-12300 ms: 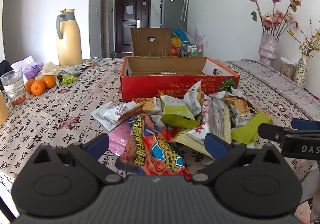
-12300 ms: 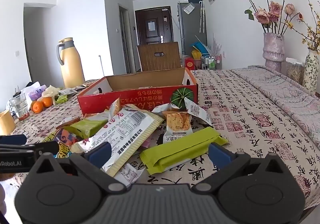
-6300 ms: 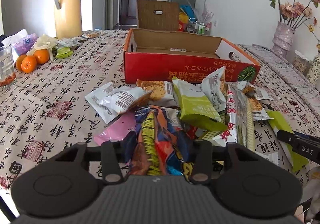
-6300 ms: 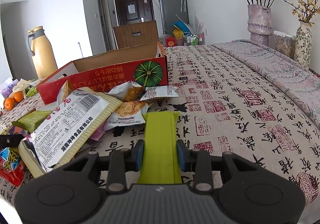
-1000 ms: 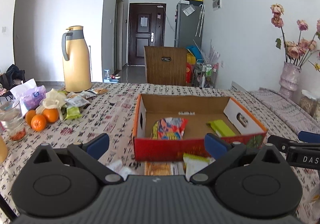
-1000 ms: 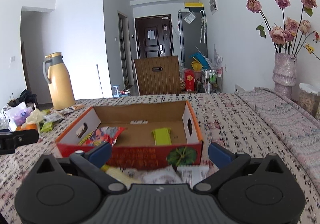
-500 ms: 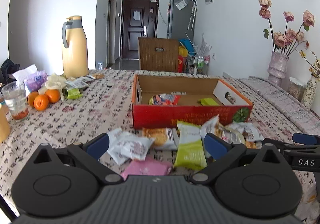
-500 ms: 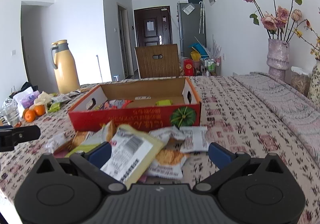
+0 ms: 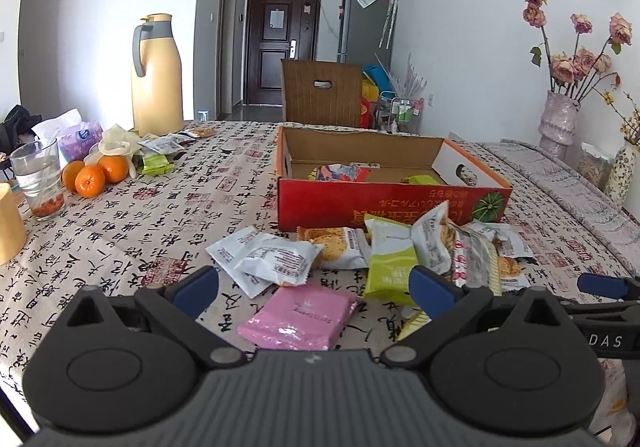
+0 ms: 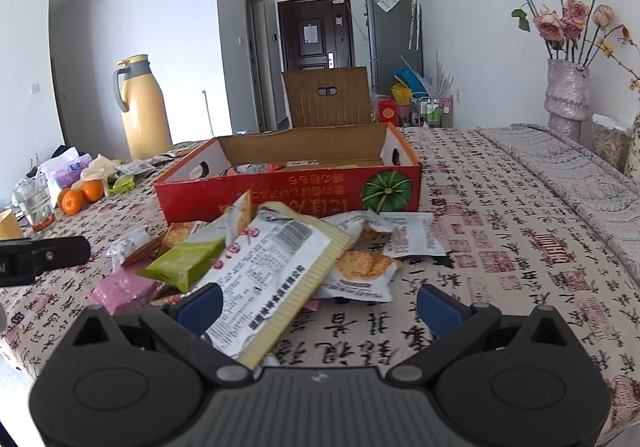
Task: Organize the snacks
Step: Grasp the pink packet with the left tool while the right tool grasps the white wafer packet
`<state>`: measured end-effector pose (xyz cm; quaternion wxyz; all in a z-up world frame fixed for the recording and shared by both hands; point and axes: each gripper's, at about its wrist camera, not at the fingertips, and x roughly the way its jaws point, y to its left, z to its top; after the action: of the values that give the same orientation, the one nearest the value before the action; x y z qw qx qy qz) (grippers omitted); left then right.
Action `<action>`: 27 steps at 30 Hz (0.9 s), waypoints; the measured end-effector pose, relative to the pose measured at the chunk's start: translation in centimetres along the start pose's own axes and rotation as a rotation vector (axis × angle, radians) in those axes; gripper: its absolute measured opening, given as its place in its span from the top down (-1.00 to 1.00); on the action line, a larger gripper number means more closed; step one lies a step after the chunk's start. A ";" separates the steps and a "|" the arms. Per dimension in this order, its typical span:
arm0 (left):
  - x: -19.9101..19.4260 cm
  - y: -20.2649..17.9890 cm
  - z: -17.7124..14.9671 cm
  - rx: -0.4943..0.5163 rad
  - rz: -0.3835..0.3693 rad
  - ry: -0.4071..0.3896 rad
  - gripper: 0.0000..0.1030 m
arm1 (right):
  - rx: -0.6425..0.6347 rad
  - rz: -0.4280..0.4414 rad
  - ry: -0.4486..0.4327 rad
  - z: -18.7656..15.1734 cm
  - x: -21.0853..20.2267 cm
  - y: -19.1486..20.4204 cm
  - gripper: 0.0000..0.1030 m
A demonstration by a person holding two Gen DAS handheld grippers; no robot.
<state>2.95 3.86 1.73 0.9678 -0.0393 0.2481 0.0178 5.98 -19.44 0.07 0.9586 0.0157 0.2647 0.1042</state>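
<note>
A red cardboard box [image 9: 384, 203] [image 10: 288, 193] stands open on the table, with a colourful snack bag [image 9: 340, 172] and a green bar [image 9: 424, 179] inside. In front of it lies a heap of snack packets. My left gripper [image 9: 314, 289] is open, low over a pink packet [image 9: 298, 317], with white packets [image 9: 264, 259] and a green packet [image 9: 390, 265] just ahead. My right gripper [image 10: 318, 307] is open over a long white-and-yellow cracker pack [image 10: 280, 275]; a biscuit packet [image 10: 360, 271] and a green packet [image 10: 186, 259] lie beside it.
A yellow thermos jug [image 9: 156, 75], oranges [image 9: 90, 177], a glass [image 9: 38, 177] and small packets sit at the table's left. Vases with dried roses [image 10: 568, 87] stand at the right. A wooden chair [image 9: 322, 93] is behind the box.
Both grippers have drawn back from the box and dropped low towards the packet heap, still open. The colourful bag and green bar gripped earlier now lie inside the box.
</note>
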 end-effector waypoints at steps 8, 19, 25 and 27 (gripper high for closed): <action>1.2 1.7 0.5 -0.013 0.019 0.023 -1.00 | -0.003 0.022 0.012 1.3 2.6 3.0 -1.00; 3.1 2.4 0.3 0.001 0.007 0.064 -1.00 | 0.030 -0.054 0.094 0.9 6.6 3.9 -0.94; 3.5 2.4 -0.1 -0.006 -0.022 0.074 -1.00 | 0.022 -0.053 0.122 0.4 7.2 4.2 -0.45; 3.5 2.4 -0.2 -0.004 -0.022 0.074 -1.00 | 0.022 -0.051 0.119 0.4 7.1 4.2 -0.36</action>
<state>5.82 6.31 -0.26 0.9579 -0.0448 0.2834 0.0062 11.36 -13.87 -2.85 0.9432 0.0132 0.3226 0.0776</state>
